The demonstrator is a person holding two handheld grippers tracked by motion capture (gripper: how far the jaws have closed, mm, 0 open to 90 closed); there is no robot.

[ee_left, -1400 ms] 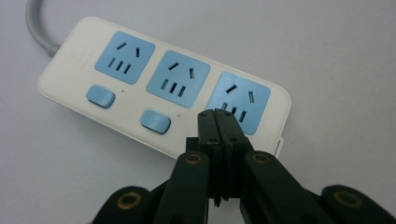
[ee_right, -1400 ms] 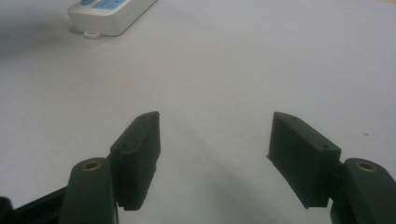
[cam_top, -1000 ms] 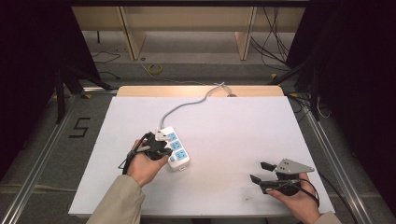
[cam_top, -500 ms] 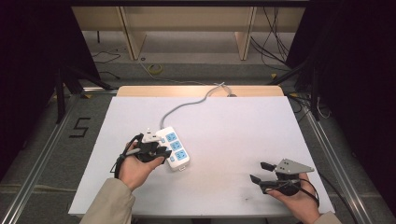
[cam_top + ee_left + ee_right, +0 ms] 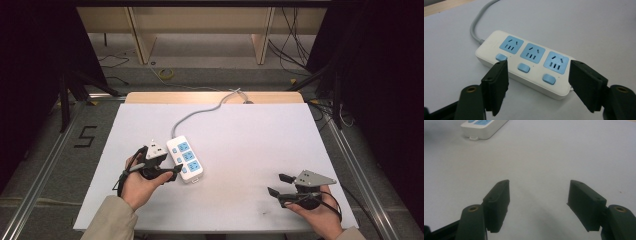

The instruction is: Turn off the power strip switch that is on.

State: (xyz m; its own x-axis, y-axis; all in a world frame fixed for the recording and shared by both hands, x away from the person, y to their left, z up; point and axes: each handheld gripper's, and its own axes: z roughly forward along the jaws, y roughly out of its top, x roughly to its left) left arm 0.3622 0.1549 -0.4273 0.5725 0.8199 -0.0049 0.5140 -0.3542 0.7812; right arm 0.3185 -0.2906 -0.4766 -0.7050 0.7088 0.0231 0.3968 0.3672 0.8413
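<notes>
A white power strip (image 5: 185,159) lies flat on the left half of the desk (image 5: 250,135), set back from the near edge and well in from the left one; wide bare surface runs to its right. It is smooth, hard plastic, a rounded bar with three pale-blue sockets and three blue buttons, and a grey cord (image 5: 200,112) runs toward the far edge. The left gripper (image 5: 170,167) is just beside it, its matte black jaws having just spread wide, gripping nothing. The right gripper (image 5: 280,185) rests near the front right corner, jaws also spread apart over bare surface.
</notes>
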